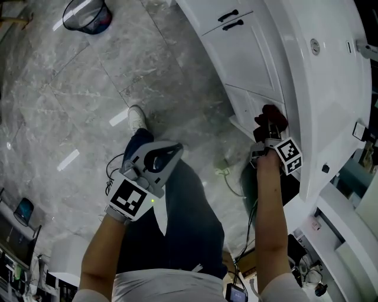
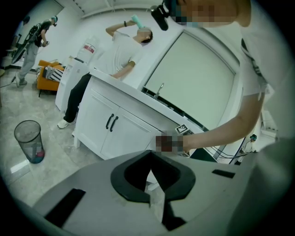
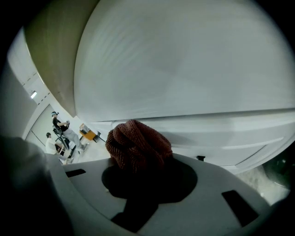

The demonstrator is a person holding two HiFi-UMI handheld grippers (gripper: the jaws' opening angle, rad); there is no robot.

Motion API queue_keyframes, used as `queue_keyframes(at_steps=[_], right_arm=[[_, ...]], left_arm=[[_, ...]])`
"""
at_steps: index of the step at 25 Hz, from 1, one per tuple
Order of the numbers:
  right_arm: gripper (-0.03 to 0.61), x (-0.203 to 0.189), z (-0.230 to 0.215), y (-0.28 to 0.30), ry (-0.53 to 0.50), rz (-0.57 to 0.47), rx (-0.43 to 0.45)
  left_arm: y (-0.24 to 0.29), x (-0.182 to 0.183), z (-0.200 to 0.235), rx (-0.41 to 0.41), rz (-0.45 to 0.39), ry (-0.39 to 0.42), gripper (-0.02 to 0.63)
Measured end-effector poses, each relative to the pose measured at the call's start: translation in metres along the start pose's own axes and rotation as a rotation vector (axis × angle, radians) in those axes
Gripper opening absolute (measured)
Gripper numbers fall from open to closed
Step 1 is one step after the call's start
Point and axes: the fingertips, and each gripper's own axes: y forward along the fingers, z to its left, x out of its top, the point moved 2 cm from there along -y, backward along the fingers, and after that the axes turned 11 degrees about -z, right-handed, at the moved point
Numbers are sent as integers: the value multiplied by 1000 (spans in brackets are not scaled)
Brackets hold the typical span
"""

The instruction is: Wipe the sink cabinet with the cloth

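The right gripper's [image 3: 138, 171] fingers are closed on a bunched dark red cloth [image 3: 138, 146], which bulges out past their tips. The cloth rests against the white front of the sink cabinet [image 1: 248, 59], to the side of the doors with the two black handles [image 1: 230, 20]. The left gripper's [image 1: 175, 147] fingers are together with nothing between them, held above the grey stone floor [image 1: 71, 100] well apart from the cabinet. A wire bin [image 1: 87, 15] stands on the floor, far from both grippers
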Motion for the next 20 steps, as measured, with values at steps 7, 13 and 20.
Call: queue_keyframes(at_steps=[7, 13, 20], right_arm=[[88, -28, 12, -14, 66, -14, -41], [89, -27, 8, -1, 126, -85, -105], [89, -23, -11, 20, 163, -80, -103]], left_arm=[[15, 7, 14, -62, 22, -11, 11], [32, 9, 14, -123, 51, 23, 11], [48, 9, 19, -47, 40, 8, 11]])
